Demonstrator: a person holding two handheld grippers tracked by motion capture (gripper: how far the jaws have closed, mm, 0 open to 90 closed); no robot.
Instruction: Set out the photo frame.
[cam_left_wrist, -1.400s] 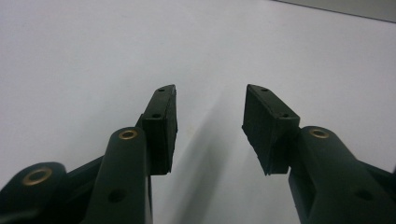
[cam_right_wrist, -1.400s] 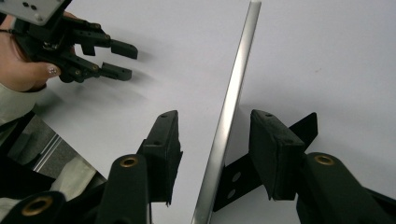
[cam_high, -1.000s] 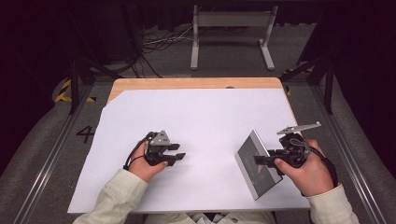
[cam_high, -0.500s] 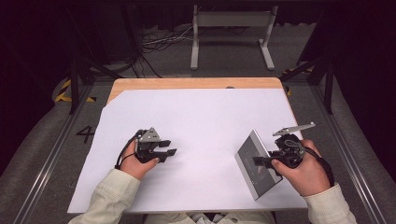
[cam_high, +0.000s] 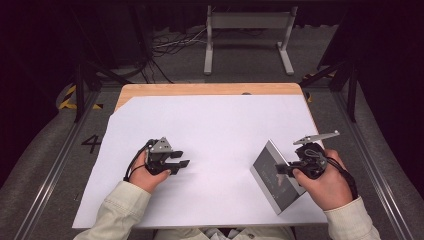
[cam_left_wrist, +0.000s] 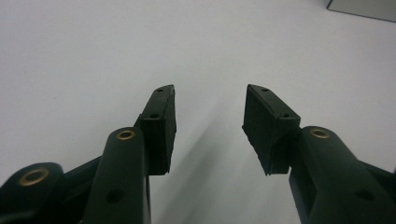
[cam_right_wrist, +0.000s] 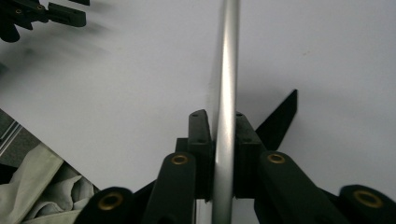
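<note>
Our right gripper (cam_high: 281, 169) has just closed on the silver panel's (cam_high: 272, 175) edge at four o'clock; our left gripper (cam_high: 181, 163) gapes wide over the bare white sheet (cam_high: 220, 125).

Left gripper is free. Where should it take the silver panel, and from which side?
Take the silver panel on its free upper edge, coming in from the left gripper side over the white sheet. It stands tilted on edge, thin enough for open jaws; the right gripper, just closed, clamps its right edge.

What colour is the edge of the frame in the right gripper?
Silver, plain metal; the frame edge shows best in the right gripper view.
</note>
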